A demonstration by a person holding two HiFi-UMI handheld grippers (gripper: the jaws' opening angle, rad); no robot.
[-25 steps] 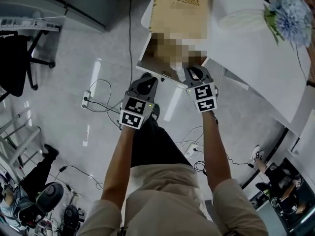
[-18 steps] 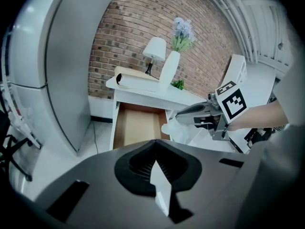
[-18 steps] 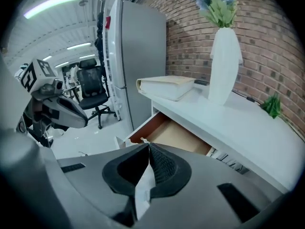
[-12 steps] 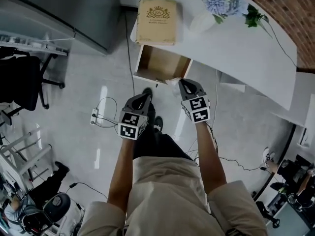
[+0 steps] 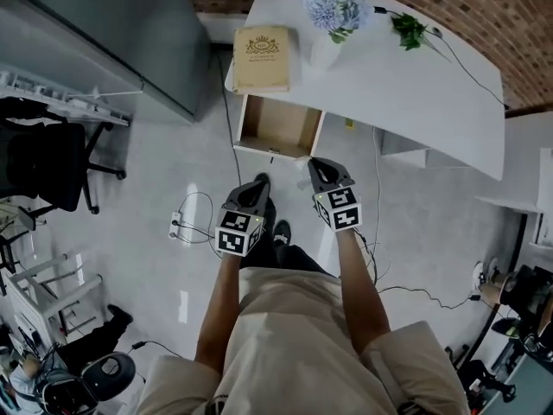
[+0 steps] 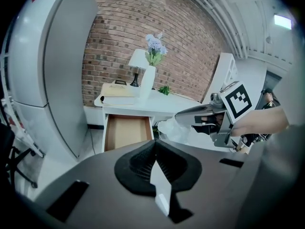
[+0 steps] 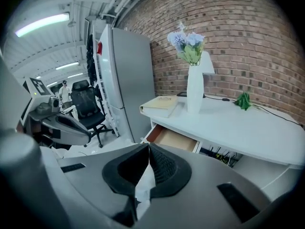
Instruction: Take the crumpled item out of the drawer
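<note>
Since the drawer [image 5: 278, 128] stands open and shows only its bare brown bottom, the task's thing is already out of it. The white surface [image 5: 415, 76] has the drawer under its book end. Both lie ahead of and below the two grippers, well apart from them. A tan book [image 5: 262, 57] lies on the surface just above the drawer.

The right gripper [image 5: 314, 164] is clamped on the crumpled item [image 6: 172, 129], a whitish translucent wad sticking out at the jaw tips. In the left gripper view it hangs in the air between that gripper and the drawer front. It is a lump with no clear long axis.

The left gripper [image 5: 259, 180] has its jaws pressed together with nothing between them, just beside the right one. So the right hand is the one on the item.

Judged: removal looks done, and what remains is to carry the wad clear and set it down. A thin wad pinched at the tips could slip.

Writing: the book cover has a gold crest and a line of print, too small to read. The gripper cubes show black-and-white square markers, no text.
</note>
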